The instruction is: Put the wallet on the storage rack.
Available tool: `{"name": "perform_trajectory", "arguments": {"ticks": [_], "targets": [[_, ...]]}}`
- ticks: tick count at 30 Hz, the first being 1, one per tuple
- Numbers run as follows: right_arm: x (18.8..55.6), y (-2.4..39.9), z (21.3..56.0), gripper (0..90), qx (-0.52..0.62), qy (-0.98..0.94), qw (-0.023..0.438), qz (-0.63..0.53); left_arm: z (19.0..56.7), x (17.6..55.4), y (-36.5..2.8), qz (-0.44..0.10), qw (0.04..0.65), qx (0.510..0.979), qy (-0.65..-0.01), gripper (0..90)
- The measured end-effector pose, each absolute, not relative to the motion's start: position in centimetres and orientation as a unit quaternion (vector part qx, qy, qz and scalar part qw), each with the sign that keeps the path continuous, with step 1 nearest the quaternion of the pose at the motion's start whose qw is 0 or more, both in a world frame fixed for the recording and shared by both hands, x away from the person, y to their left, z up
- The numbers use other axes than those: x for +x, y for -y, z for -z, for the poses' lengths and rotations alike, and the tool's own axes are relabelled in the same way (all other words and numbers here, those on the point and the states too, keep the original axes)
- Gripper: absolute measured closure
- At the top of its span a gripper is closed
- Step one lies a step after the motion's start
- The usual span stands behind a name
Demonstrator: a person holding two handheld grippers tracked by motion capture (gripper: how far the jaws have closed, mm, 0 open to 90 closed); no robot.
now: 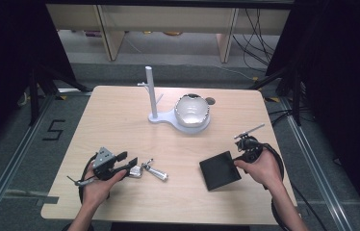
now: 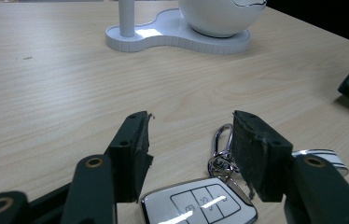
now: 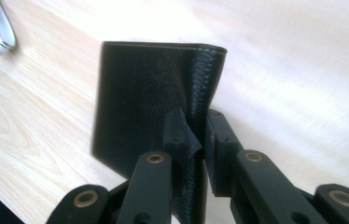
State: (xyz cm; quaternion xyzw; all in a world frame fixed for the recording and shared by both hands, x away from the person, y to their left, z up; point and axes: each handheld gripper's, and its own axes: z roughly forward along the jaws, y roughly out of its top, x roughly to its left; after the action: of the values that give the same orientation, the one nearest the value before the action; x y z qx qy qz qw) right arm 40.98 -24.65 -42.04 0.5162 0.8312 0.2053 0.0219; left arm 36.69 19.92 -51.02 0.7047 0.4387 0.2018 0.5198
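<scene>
Right gripper [image 3: 193, 135] pinched on wallet [image 3: 149, 102] edge, lower right of high view; left gripper [image 2: 189, 149] wide open, holding nothing, car key [image 2: 200, 205] lying directly between its jaws

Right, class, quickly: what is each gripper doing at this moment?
Left gripper: open, jaws either side of the car key, not pressing it.
Right gripper: shut on the edge of the black wallet.
</scene>
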Motion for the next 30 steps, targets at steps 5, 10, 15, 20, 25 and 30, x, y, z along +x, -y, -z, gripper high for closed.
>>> {"name": "perform_trajectory", "arguments": {"ticks": [5, 10, 15, 20, 25, 30], "targets": [[41.4, 24.1, 38.4, 82.1, 0.456, -0.862, 0.095, -0.199, 50.9, 36.7, -19.9, -0.203, 0.522, 0.704, -0.437, 45.7], [41.8, 23.4, 36.6, 82.2, 0.397, -0.895, 0.121, -0.164, 50.9, 36.7, -19.9, -0.204, 0.523, 0.704, -0.436, 45.6], [42.9, 22.8, 35.5, 82.2, 0.365, -0.91, 0.139, -0.137, 50.8, 36.7, -19.9, -0.206, 0.523, 0.703, -0.435, 45.1], [43.6, 22.6, 35.1, 82.2, 0.355, -0.914, 0.142, -0.138, 50.7, 36.7, -19.8, -0.207, 0.522, 0.706, -0.432, 44.5], [44.2, 22.2, 34.7, 82.2, 0.343, -0.917, 0.146, -0.143, 50.7, 36.7, -19.6, -0.207, 0.525, 0.708, -0.426, 44.3], [45.0, 21.2, 34.1, 82.3, 0.326, -0.92, 0.156, -0.15, 50.7, 36.7, -19.6, -0.206, 0.521, 0.71, -0.426, 44.3]]}}
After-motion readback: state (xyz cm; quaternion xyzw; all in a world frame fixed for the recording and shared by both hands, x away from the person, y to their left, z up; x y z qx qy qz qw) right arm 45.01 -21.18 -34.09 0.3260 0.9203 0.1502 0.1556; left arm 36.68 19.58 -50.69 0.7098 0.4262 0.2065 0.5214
